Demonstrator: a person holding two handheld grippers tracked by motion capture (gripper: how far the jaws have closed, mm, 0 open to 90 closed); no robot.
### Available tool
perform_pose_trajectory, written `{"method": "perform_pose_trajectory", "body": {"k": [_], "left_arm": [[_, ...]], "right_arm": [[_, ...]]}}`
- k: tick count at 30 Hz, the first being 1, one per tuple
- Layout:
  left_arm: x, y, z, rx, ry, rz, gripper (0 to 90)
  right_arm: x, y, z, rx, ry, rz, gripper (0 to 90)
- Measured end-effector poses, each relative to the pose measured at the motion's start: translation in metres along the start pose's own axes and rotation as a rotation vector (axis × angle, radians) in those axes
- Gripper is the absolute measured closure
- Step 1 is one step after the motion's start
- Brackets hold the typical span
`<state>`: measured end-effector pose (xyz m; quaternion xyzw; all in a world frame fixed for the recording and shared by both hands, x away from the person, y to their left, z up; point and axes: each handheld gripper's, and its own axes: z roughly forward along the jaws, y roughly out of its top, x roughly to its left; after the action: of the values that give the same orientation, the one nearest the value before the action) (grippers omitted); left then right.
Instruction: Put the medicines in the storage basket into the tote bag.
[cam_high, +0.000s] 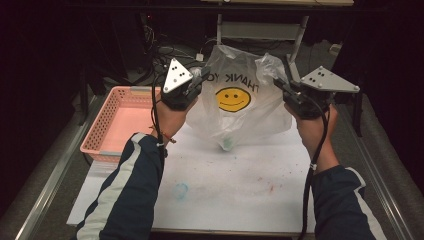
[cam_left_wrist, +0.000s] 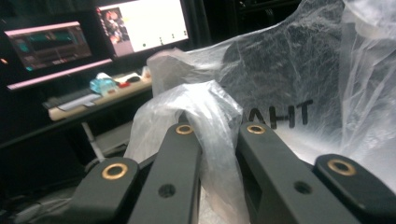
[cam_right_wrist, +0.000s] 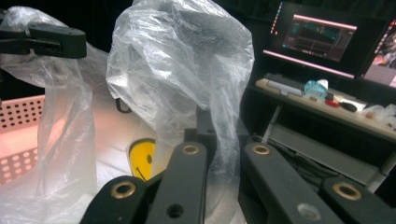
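A clear plastic bag (cam_high: 250, 117) printed with a yellow smiley (cam_high: 233, 98) and "THANK YOU" hangs above the far part of the white table (cam_high: 225, 190), its bottom resting on the surface. Something small and greenish (cam_high: 227, 143) lies inside at the bottom. My left gripper (cam_high: 201, 76) is shut on the bag's left handle (cam_left_wrist: 212, 116), with film bunched between the jaws of the left gripper (cam_left_wrist: 219, 128). My right gripper (cam_high: 278, 83) is shut on the right handle (cam_right_wrist: 219, 116), pinched between the jaws of the right gripper (cam_right_wrist: 225, 149). The two handles are held apart.
A pink perforated basket (cam_high: 107, 117) stands at the table's left edge, also seen as the basket (cam_right_wrist: 18, 116) behind the bag. Metal rails run along both table sides. A blue-green smudge (cam_high: 180, 190) marks the near surface. A desk with monitors (cam_right_wrist: 322, 32) stands beyond.
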<state>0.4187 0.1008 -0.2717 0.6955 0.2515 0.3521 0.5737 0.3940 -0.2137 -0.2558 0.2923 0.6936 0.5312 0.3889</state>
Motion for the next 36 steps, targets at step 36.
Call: {"method": "perform_pose_trajectory", "body": {"k": [36], "left_arm": [[0.016,0.005,0.022,0.044,-0.042,-0.016,57.2]], "right_arm": [[-0.023,-0.007,0.029,0.088,-0.091,0.012,90.0]]}}
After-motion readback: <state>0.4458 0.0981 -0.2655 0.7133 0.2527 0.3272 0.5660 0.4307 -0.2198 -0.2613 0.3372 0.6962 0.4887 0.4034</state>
